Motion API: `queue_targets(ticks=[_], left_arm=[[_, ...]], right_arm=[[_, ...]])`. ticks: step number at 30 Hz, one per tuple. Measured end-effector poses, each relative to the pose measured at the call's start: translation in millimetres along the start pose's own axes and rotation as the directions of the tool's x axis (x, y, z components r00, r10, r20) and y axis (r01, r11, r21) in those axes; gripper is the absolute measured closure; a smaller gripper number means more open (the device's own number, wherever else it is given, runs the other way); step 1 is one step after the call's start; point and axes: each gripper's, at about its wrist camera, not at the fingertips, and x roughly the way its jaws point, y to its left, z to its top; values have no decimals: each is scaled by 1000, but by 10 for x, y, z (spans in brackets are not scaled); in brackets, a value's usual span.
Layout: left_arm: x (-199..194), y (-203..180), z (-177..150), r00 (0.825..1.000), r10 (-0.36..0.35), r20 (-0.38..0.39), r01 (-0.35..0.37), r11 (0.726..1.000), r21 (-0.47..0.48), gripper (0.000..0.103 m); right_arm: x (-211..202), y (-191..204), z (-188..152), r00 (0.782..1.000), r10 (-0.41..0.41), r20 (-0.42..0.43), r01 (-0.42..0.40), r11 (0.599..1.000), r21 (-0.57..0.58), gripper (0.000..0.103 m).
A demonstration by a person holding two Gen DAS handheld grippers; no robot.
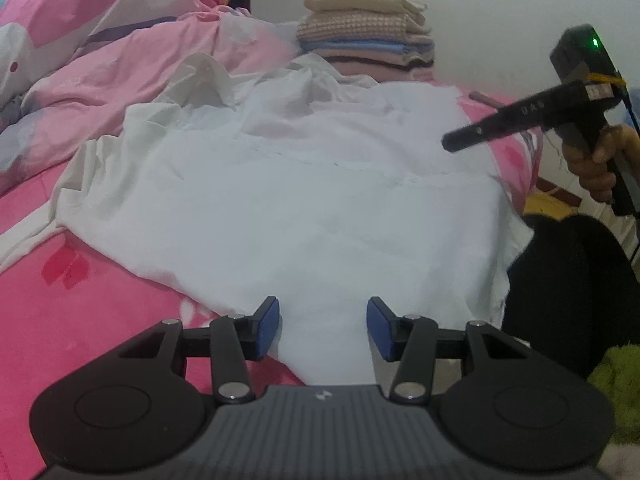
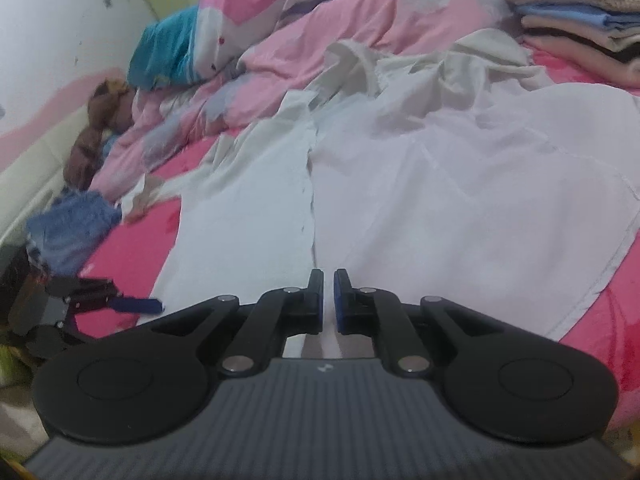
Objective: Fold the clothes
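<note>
A white garment (image 1: 288,200) lies spread out and wrinkled on the pink bed; it also shows in the right wrist view (image 2: 420,184). My left gripper (image 1: 323,328) is open, its blue pads on either side of the garment's near hem, holding nothing. My right gripper (image 2: 329,300) is nearly shut with a thin gap between the pads, hovering over the garment's near edge; nothing shows between the pads. In the left wrist view the right gripper (image 1: 460,142) is held up above the garment's right side. The left gripper (image 2: 154,305) shows at the left in the right wrist view.
A stack of folded clothes (image 1: 368,36) sits at the far end of the bed by the wall, also in the right wrist view (image 2: 580,20). A rumpled pink quilt (image 1: 100,40) lies at the left. Blue (image 2: 76,220) and brown (image 2: 100,132) clothes lie at the bed's left edge.
</note>
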Motion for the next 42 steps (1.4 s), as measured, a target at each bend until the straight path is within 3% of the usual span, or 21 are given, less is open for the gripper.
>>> queue_targets(ticks=[5, 9, 11, 14, 17, 18, 19, 21, 23, 27, 29, 32, 35, 39, 42], left_arm=[[92, 129, 114, 999, 25, 23, -24, 999, -43, 53], [234, 198, 120, 999, 45, 1, -45, 996, -75, 53], [309, 230, 117, 998, 55, -14, -56, 994, -90, 53], [310, 261, 109, 998, 54, -17, -56, 994, -94, 53], [306, 273, 105, 998, 53, -21, -55, 994, -94, 53], [306, 269, 110, 998, 54, -23, -56, 994, -91, 53], [308, 264, 115, 998, 56, -26, -59, 994, -89, 52], [311, 250, 126, 998, 63, -31, -66, 994, -83, 52], [307, 241, 130, 997, 67, -34, -70, 994, -83, 52], [305, 257, 125, 998, 62, -33, -64, 994, -93, 51], [302, 261, 124, 998, 58, -33, -61, 994, -95, 51], [303, 268, 121, 998, 53, -32, -56, 994, -94, 49], [305, 292, 110, 998, 51, -31, -54, 994, -96, 48], [311, 286, 101, 998, 56, -27, -59, 992, -112, 46], [316, 294, 102, 998, 54, -21, -56, 991, -125, 46]], right_arm=[[75, -41, 114, 998, -60, 5, 60, 998, -19, 94], [203, -5, 74, 985, -170, -31, 162, 971, -177, 93], [241, -20, -37, 955, -279, -101, 238, 924, -300, 94], [42, -152, -126, 914, -377, -153, 302, 880, -366, 96], [-141, -216, -3, 860, -487, -149, 401, 828, -392, 94], [-163, -200, 69, 868, -481, -123, 405, 830, -384, 93], [-156, -157, 147, 891, -445, -95, 384, 847, -368, 93], [-25, 0, 260, 942, -333, -45, 295, 883, -366, 93], [187, 166, 228, 968, -240, -67, 192, 889, -416, 93], [281, 187, -150, 958, -234, -165, 115, 842, -527, 93], [-3, -22, -133, 957, -218, -192, 121, 901, -418, 92], [-396, -281, -1, 955, -258, -142, 214, 939, -270, 90], [-438, -297, 158, 969, -245, -36, 231, 947, -224, 90], [92, -327, 341, 986, -169, -8, 164, 963, -215, 90], [349, -585, 475, 963, -269, 7, 266, 946, -184, 91]])
